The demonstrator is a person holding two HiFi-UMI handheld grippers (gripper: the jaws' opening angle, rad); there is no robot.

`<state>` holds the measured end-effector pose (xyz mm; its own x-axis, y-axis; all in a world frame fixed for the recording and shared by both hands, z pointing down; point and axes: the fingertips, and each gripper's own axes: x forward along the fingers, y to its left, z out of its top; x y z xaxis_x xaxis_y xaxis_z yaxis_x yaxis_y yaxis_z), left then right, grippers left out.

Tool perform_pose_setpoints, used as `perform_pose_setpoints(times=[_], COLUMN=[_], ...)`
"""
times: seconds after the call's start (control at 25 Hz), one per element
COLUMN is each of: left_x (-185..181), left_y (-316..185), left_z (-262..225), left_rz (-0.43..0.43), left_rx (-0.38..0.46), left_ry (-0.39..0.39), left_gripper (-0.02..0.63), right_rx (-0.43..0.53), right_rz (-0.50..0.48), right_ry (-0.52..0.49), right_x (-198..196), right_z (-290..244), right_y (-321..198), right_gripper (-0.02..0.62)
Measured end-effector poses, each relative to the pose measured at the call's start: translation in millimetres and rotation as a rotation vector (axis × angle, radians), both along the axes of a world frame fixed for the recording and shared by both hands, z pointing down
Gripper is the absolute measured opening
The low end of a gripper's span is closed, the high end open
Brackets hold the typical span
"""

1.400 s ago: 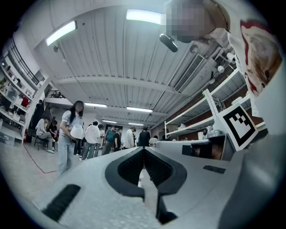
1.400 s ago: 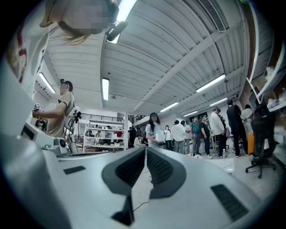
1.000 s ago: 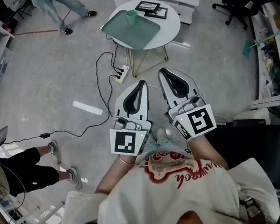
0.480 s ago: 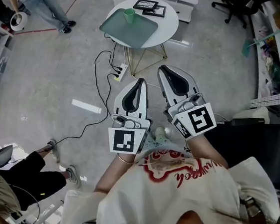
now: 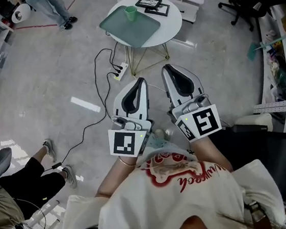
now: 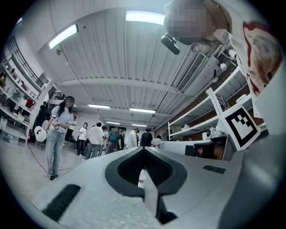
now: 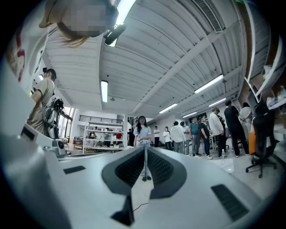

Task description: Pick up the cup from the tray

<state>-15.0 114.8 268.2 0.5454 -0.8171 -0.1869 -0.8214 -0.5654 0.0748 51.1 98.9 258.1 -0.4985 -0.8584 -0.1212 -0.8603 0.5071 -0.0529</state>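
A small green cup [image 5: 131,13] stands upright at the far edge of a green tray [image 5: 129,27] on a round white table [image 5: 171,25], far ahead in the head view. Both grippers are held close to the person's chest, well short of the table. The left gripper [image 5: 140,80] points forward, its jaws shut with nothing between them. Beside it the right gripper [image 5: 165,69] is also shut and empty. Each gripper view looks up and out at the room and ceiling; neither shows the cup or the tray.
Two black-framed boards [image 5: 153,6] lie on the table behind the tray. Cables and a power strip [image 5: 117,70] trail across the floor under the table. A seated person's legs [image 5: 32,175] are at the left, another person [image 5: 49,8] walks at top left. Shelving and clutter line the right side [image 5: 278,44].
The table with tray and cup has slid slightly up in the head view. The walking person at top left has moved left. Both grippers stay shut, held much as before.
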Motion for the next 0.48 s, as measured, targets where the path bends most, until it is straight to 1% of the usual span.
perform_pose_setpoints(times=[0.24,0.48], left_x=[-3.8,-8.8], left_y=[-15.5,-65.8], left_z=[2.5,5.7], left_rz=[-0.021,-0.024], left_rx=[0.006,0.007], left_ry=[-0.003,-0.001], left_gripper=[0.014,0.014], right_rx=[0.007,0.017], right_rz=[-0.02,-0.023], right_ry=[-0.005,0.015], right_x=[-3.2,-8.7], right_z=[2.3,3.2], right_y=[-17.1,-62.3], right_gripper=[0.035,0.036])
